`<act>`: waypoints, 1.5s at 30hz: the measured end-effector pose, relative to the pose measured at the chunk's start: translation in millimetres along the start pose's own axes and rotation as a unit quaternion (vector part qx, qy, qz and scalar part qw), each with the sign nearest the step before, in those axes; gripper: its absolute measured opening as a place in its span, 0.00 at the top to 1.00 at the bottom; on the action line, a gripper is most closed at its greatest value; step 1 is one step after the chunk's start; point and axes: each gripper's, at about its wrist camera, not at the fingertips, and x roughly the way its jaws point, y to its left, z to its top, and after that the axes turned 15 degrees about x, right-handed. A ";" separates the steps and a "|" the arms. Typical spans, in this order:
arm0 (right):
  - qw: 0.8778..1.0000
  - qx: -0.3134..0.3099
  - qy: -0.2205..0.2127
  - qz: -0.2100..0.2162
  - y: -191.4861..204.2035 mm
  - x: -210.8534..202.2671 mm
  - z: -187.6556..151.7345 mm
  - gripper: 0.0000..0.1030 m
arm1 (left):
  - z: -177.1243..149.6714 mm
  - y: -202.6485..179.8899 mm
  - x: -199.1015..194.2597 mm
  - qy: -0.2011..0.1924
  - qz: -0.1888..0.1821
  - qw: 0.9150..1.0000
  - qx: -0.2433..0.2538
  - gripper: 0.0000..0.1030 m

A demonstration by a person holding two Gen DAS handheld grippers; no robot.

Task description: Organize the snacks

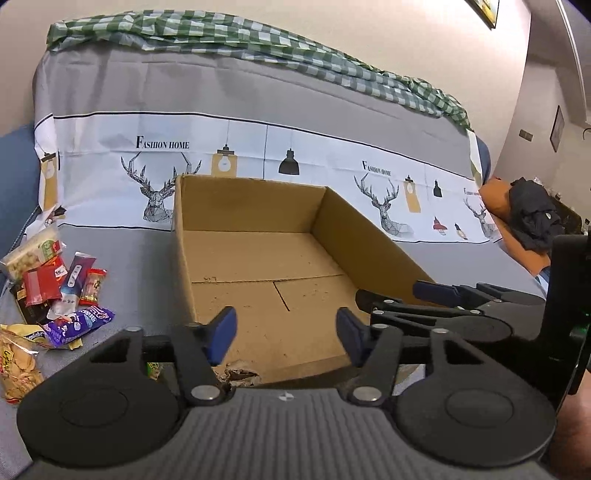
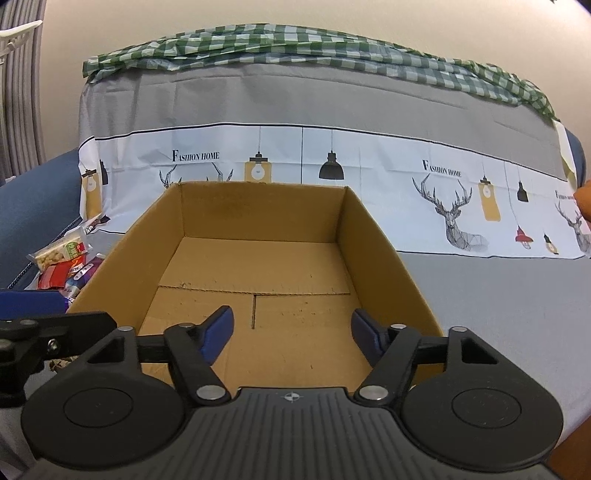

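A cardboard box [image 1: 258,258] sits open on a sofa [image 1: 129,266] draped in a grey cover printed with deer heads and lamps; a green checked cloth [image 1: 236,33] lies along the top of the backrest. The box holds nothing visible, and its near edge is torn at one spot. The left gripper [image 1: 286,334] hangs over the box's near end with its blue pads apart and nothing between them. The right gripper [image 2: 291,334] does the same just beside it, jaws apart and bare, reaching in from the right in the left wrist view. The snacks [image 1: 55,291] lie in a loose heap on the sofa seat left of the box, outside it: red, purple and clear packets, with a bag of chips [image 1: 18,365] nearest the camera.
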 end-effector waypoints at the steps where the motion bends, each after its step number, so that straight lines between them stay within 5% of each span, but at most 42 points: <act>1: 1.000 -0.002 -0.001 0.000 0.5 0.0 0.3 0.35 | -0.1 0.0 -0.6 -0.001 -0.002 1.000 0.000 0.47; 6: 1.000 -0.007 -0.008 0.000 2.3 -0.6 0.0 0.37 | 1.0 0.7 -2.8 -0.011 -0.011 1.000 -0.008 0.52; 16: 1.000 -0.016 -0.019 0.004 6.0 -2.8 -0.8 0.43 | 2.7 -3.2 -9.6 -0.020 -0.038 0.999 0.010 0.78; 25: 0.999 -0.032 -0.034 0.009 11.5 -7.7 -3.3 0.45 | 7.7 11.3 -25.2 -0.022 -0.054 0.998 -0.009 0.79; 34: 0.998 -0.019 -0.048 0.036 22.7 -13.9 2.2 0.53 | 53.6 84.7 -36.5 -0.027 -0.073 0.997 0.020 0.79; 39: 0.997 -0.011 -0.048 0.054 33.8 -17.4 4.5 0.53 | 39.5 147.6 -30.0 -0.025 -0.122 0.991 -0.045 0.79; 42: 0.997 -0.005 -0.041 0.066 43.5 -16.1 5.2 0.53 | 10.6 187.5 -26.1 -0.033 -0.103 0.987 -0.120 0.79; 45: 0.994 0.000 -0.041 0.100 55.9 -19.2 4.9 0.52 | -12.0 225.8 -18.5 0.010 -0.059 0.974 -0.220 0.79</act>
